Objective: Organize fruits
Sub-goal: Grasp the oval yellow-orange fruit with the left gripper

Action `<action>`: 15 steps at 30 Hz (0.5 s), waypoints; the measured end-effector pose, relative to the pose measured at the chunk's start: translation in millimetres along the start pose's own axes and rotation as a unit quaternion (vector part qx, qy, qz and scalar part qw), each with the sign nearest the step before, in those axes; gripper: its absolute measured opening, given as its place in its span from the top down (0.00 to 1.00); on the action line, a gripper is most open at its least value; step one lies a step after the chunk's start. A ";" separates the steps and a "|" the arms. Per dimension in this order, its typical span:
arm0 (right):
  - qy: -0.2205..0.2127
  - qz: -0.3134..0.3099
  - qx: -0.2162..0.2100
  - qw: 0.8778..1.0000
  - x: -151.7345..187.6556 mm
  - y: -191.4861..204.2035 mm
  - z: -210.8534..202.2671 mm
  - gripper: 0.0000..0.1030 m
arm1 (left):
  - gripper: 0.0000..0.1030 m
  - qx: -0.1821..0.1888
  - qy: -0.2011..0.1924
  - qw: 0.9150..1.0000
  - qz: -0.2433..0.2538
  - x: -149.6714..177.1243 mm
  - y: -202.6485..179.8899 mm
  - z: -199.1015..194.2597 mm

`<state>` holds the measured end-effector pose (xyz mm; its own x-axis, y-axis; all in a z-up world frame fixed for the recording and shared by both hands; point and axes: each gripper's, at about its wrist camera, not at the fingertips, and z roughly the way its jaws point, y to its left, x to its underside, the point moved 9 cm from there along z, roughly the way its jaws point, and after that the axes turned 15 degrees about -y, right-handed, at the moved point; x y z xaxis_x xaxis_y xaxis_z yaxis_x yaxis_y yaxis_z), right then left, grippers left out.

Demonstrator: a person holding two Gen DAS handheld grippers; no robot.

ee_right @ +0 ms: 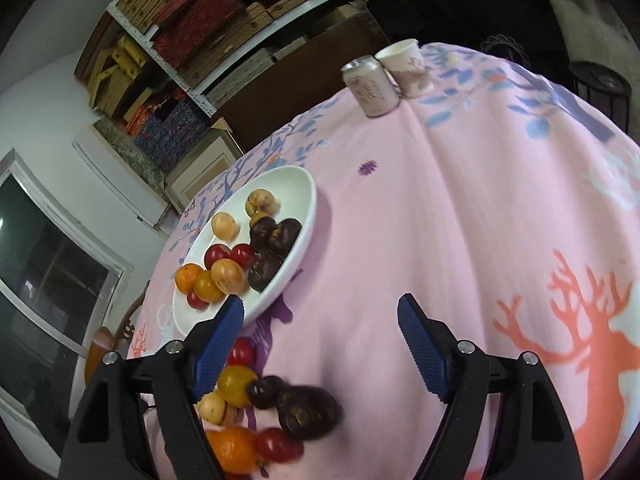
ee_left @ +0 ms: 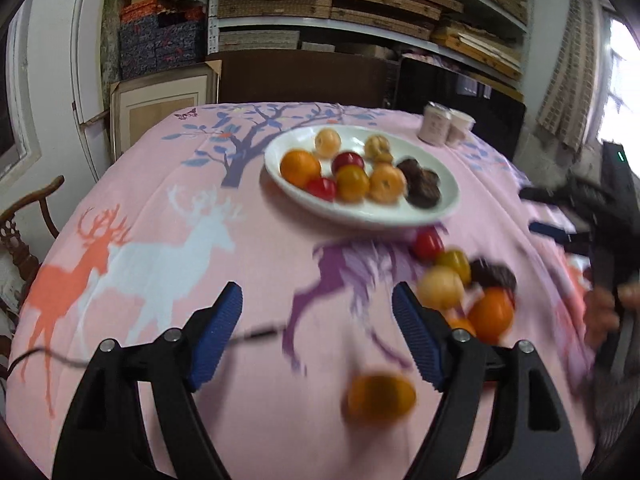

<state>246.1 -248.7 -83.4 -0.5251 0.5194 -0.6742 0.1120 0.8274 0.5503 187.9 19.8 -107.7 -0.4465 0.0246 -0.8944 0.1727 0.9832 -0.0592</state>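
Observation:
A white oval plate (ee_left: 448, 200) (ee_right: 296, 188) on the pink tablecloth holds several fruits: oranges, red ones, yellow ones and dark brown ones. A loose pile of fruit (ee_left: 464, 280) (ee_right: 256, 408) lies on the cloth in front of the plate. In the left wrist view a single blurred orange fruit (ee_left: 380, 398) lies apart, near my left gripper (ee_left: 318, 298), which is open and empty. My right gripper (ee_right: 320, 308) is open and empty above the cloth, with the pile by its left finger. It also shows at the right edge of the left wrist view (ee_left: 560, 216).
A pink can (ee_right: 370, 88) (ee_left: 434, 124) and a paper cup (ee_right: 408, 66) (ee_left: 460, 126) stand at the table's far edge. A thin black cable (ee_left: 256, 334) lies on the cloth. A wooden chair (ee_left: 24, 232) stands at the left. Shelves with boxes (ee_left: 360, 8) are behind.

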 end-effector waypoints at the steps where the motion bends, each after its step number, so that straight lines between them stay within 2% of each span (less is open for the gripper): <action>1: -0.002 0.003 -0.002 1.000 1.6 -1.2 -2.8 0.22 | 0.27 0.004 -0.002 1.000 0.011 7.1 -3.9 -10.1; 6: -0.007 0.001 -0.013 1.000 4.8 2.5 -9.6 0.22 | 0.25 0.038 0.015 0.998 0.045 36.7 -25.1 -35.0; 15: -0.003 -0.003 -0.013 1.000 3.3 2.6 -9.4 0.18 | 0.23 0.037 0.097 0.993 0.056 59.6 -32.2 -6.3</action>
<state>236.8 -246.7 -79.6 -0.5201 0.5156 -0.6809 0.0864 0.8249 0.5586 150.2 -9.2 -156.3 -0.5799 0.1749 -0.7957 0.2917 0.9565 -0.0023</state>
